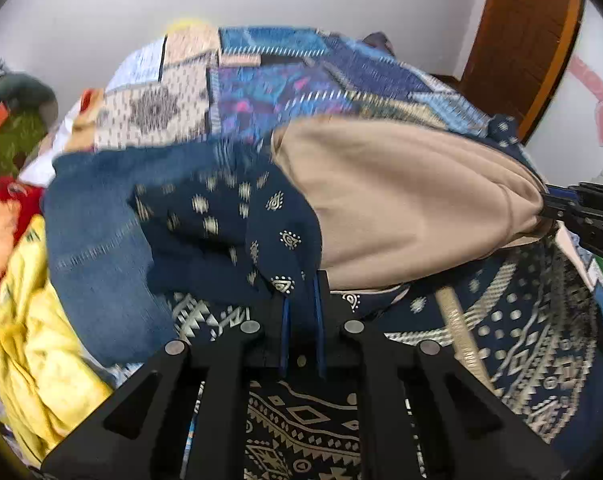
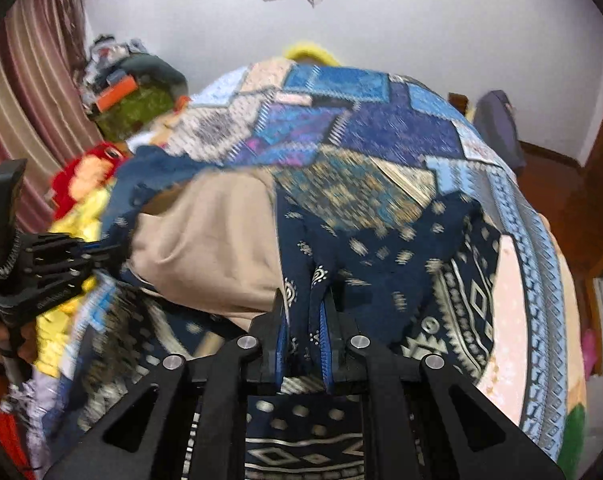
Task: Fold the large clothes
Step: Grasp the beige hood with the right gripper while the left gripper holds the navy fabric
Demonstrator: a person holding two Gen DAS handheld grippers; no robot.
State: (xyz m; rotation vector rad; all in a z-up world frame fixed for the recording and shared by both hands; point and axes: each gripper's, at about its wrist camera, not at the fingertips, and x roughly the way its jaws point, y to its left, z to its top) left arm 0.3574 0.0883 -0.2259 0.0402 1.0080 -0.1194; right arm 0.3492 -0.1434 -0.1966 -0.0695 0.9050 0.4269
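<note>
A large navy garment with a cream geometric print (image 1: 521, 336) and a plain beige lining (image 1: 401, 200) lies spread over a bed; it also shows in the right wrist view (image 2: 381, 256). My left gripper (image 1: 301, 292) is shut on a fold of the navy cloth at one edge. My right gripper (image 2: 305, 308) is shut on another fold of the same garment. Both hold the cloth lifted, with the beige lining (image 2: 209, 232) turned up between them. The right gripper (image 1: 561, 208) shows at the left view's right edge, the left gripper (image 2: 101, 252) at the right view's left edge.
The bed carries a blue patchwork quilt (image 1: 301, 80) (image 2: 361, 120). At its left lie a denim piece (image 1: 93, 240), a yellow cloth (image 1: 33, 320) and a red plush toy (image 2: 85, 176). A wooden door (image 1: 521, 40) stands at right, a curtain (image 2: 25, 92) at left.
</note>
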